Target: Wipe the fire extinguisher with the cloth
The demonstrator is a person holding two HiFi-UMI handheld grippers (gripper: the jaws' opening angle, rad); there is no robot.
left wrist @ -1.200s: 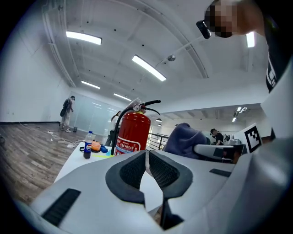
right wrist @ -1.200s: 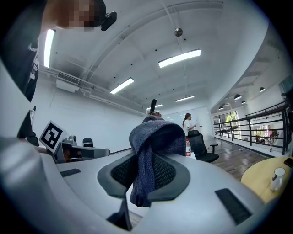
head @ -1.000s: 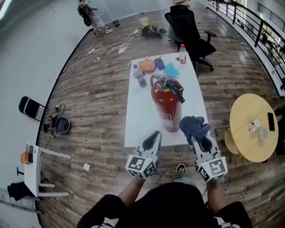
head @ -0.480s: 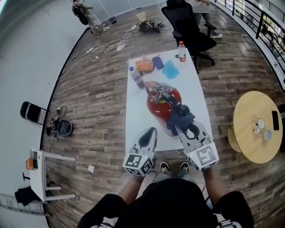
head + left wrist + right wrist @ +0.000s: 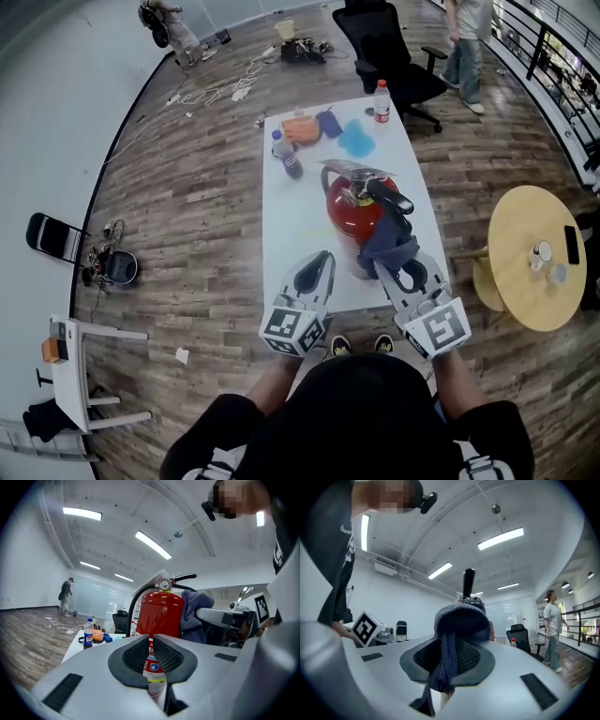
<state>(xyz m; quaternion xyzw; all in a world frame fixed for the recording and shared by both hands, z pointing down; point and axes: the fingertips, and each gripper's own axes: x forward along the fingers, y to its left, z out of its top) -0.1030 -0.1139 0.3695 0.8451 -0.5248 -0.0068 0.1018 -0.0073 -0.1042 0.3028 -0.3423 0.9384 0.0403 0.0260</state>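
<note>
A red fire extinguisher [image 5: 352, 208] with a black lever stands upright on the white table [image 5: 281, 234]. My right gripper [image 5: 398, 265] is shut on a dark blue-grey cloth [image 5: 388, 246], whose bunched end lies against the cylinder's near right side just under the lever. In the left gripper view the cloth [image 5: 196, 607] touches the extinguisher [image 5: 159, 613] high up. In the right gripper view the cloth [image 5: 457, 620] hangs between the pads and hides most of the extinguisher; only its lever [image 5: 468, 582] rises above. My left gripper [image 5: 322, 262] stays shut and empty, near the table's front edge, short of the cylinder.
The table's far end holds a cola bottle [image 5: 289, 156], a red-capped water bottle [image 5: 382, 100], an orange item and blue cloths. Behind it is a black office chair [image 5: 384, 47]. A round yellow table [image 5: 532, 272] stands at the right. A person [image 5: 464, 42] stands by the railing.
My right gripper has carried the cloth from beside the extinguisher's base up against its upper side. The left gripper has edged forward a little. A person has come into view at the back right.
</note>
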